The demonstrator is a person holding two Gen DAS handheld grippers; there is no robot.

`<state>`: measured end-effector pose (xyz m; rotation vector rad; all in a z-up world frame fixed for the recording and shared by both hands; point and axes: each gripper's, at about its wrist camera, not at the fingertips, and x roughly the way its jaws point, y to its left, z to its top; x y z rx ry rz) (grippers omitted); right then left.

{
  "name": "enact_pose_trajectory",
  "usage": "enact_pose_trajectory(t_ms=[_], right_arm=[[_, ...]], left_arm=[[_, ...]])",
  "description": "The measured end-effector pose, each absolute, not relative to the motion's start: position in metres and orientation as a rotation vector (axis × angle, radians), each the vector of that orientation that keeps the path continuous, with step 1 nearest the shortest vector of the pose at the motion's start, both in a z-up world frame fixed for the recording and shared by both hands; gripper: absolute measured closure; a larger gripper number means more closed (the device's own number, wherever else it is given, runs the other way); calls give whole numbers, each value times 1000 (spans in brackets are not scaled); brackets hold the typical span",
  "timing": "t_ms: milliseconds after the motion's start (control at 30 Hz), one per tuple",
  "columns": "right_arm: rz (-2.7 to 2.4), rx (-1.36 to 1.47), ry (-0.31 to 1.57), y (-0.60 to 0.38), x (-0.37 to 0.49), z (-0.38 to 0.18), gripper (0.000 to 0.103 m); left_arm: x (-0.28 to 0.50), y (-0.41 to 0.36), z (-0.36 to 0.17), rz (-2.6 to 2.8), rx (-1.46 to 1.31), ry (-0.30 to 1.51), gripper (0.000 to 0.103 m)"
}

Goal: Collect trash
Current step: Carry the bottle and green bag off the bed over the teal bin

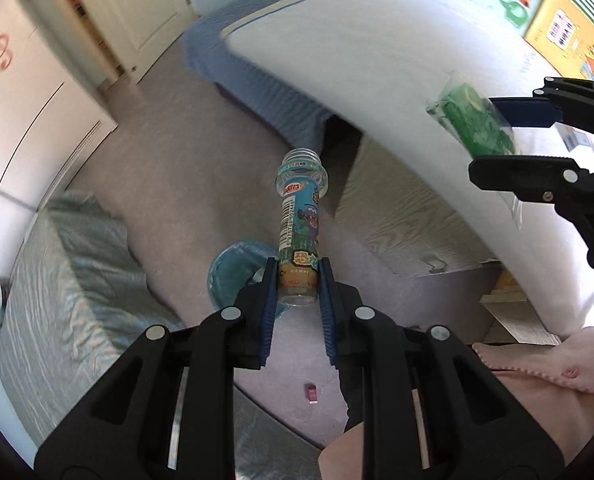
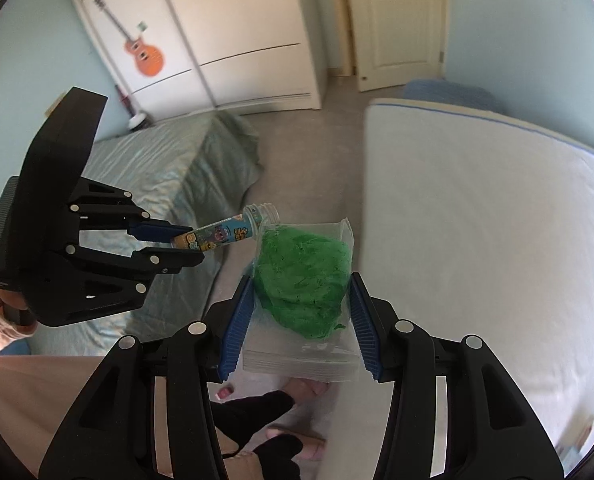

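My left gripper [image 1: 297, 276] is shut on the bottom end of an empty plastic bottle [image 1: 301, 220] with a colourful cartoon label and no cap, its open neck pointing away from me. The same bottle [image 2: 225, 234] shows at the left of the right wrist view, held out sideways by the left gripper [image 2: 189, 246]. My right gripper [image 2: 301, 292] is shut on a clear plastic bag of green material [image 2: 303, 284]. In the left wrist view that green bag [image 1: 469, 120] hangs between the right gripper's fingers at the right edge. A blue bin [image 1: 235, 276] with a clear liner stands on the floor below the bottle.
A white mattress [image 2: 477, 220] fills the right side, a bed with a pale green cover [image 1: 57, 280] lies to the left. A grey floor [image 1: 185, 152] runs between them toward a white door [image 2: 393, 20] and wardrobe [image 2: 225, 40]. A small red item [image 1: 312, 393] lies on the floor. The person's feet [image 2: 309, 392] are below.
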<state>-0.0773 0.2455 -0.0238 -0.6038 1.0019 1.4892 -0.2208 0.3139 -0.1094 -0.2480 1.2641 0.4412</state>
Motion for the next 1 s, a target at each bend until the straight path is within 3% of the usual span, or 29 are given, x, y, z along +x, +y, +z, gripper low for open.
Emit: enact_pose_trajectory(t_ms=[1000], right_arm=[[1776, -789, 1011, 360, -161, -43, 54]], left_arm=[[-300, 389, -139, 680, -467, 1254, 89]])
